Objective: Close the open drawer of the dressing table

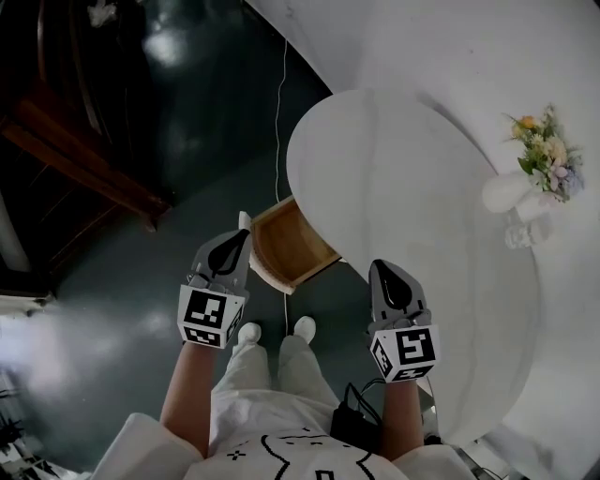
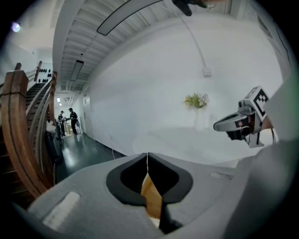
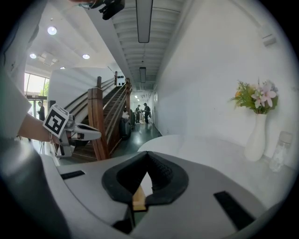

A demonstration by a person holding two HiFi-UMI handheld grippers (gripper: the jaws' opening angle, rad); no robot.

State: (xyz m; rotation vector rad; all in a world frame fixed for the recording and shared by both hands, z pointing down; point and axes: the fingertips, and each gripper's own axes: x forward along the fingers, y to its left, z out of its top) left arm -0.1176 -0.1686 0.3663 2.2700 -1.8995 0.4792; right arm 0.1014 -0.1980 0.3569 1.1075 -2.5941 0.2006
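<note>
The table point(image 1: 412, 169) was white; the open drawer point(image 1: 286, 244) pale tan wood; the floor point(image 1: 216, 141) dark grey-green; the vase point(image 1: 506, 192) white.

Setting: large indoor hall or lobby, public-looking.

Evidence:
- glossy dark floor point(image 1: 187, 112)
- brown wooden staircase point(image 3: 100, 121) with curved banister
- white slatted ceiling point(image 3: 156, 42) with long strip light point(image 3: 144, 14)
- long corridor with people point(image 3: 142, 113) standing far off
- white oval worktop point(image 1: 412, 216) bearing 1 white vase of pastel flowers point(image 3: 258, 135)
</note>
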